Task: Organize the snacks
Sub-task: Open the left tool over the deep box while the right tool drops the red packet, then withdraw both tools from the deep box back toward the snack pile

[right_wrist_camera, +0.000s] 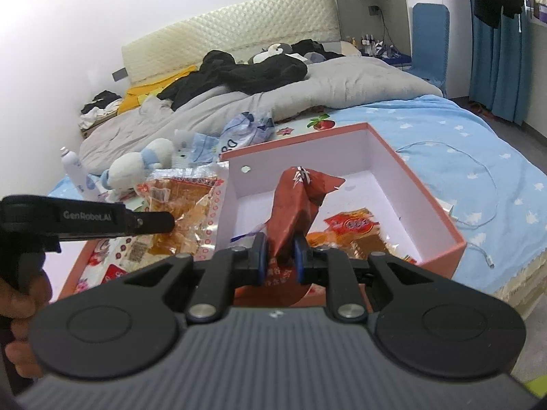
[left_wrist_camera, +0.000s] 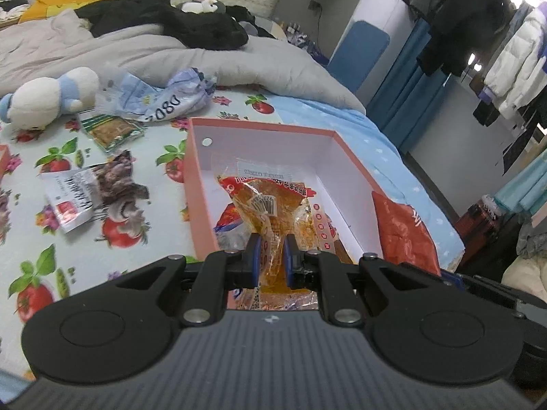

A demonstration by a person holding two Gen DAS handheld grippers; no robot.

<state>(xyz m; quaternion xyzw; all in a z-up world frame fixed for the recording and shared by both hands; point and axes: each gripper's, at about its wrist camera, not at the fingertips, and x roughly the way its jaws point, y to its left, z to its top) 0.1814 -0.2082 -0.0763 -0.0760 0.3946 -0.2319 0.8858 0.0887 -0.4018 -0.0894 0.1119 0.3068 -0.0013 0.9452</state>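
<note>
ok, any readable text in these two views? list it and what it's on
"GenRobot.AI": side of the left gripper, right wrist view.
"080": crumpled pale blue bag, digits seen upside down.
Orange snack packet: barcode and printed characters, too blurred to read.
Red packet: white characters, unreadable.
White-and-brown packet: print too small.

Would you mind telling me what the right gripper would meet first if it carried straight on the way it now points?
Most likely the white floor of the pink box. The right gripper, shut on a red snack packet, points down into the open box; an orange snack packet lies just right of that line, though depth is unclear.
</note>
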